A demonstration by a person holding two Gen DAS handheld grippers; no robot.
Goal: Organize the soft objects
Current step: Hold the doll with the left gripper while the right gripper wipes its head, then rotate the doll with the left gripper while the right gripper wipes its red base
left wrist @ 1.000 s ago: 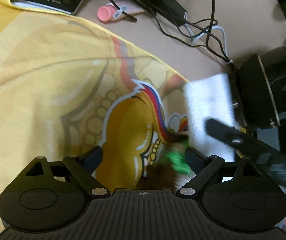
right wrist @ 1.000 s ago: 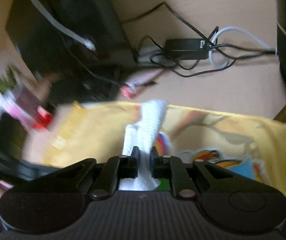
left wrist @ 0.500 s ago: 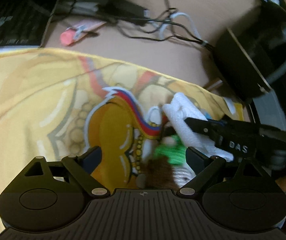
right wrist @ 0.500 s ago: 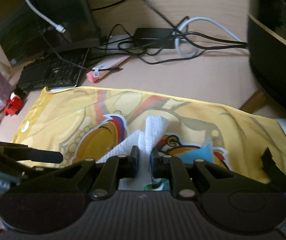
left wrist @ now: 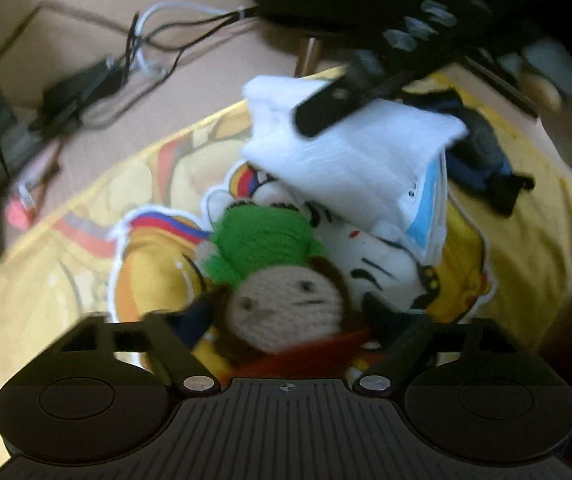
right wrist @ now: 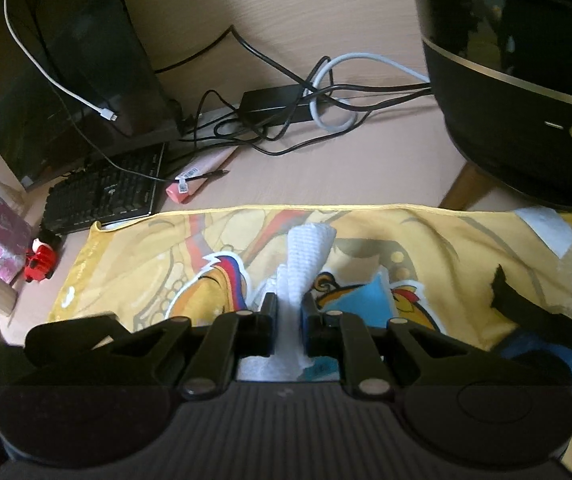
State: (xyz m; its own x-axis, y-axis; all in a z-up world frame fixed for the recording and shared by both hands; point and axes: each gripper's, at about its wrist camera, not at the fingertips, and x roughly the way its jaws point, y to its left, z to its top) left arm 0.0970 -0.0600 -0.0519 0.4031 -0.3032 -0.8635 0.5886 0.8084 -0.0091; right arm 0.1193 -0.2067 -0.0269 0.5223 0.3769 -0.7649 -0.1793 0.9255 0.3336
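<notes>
The cloth (right wrist: 134,264) is yellow, printed with a cartoon figure in orange, white and a red, yellow and blue stripe. The knitted doll (left wrist: 286,304) has a beige face, brown hair and a green top. The plush toy (left wrist: 382,268) beside it is white with black marks. The towel (left wrist: 358,160) is plain white with a ribbed weave. The table (right wrist: 286,16) is pale tan wood grain. The keyboard (right wrist: 102,192) is black, the tube (right wrist: 194,184) pink, the small figure (right wrist: 40,258) red.

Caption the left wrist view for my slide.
Open left claw around a crocheted doll on the yellow towel; right claw holds a white cloth above.
</notes>
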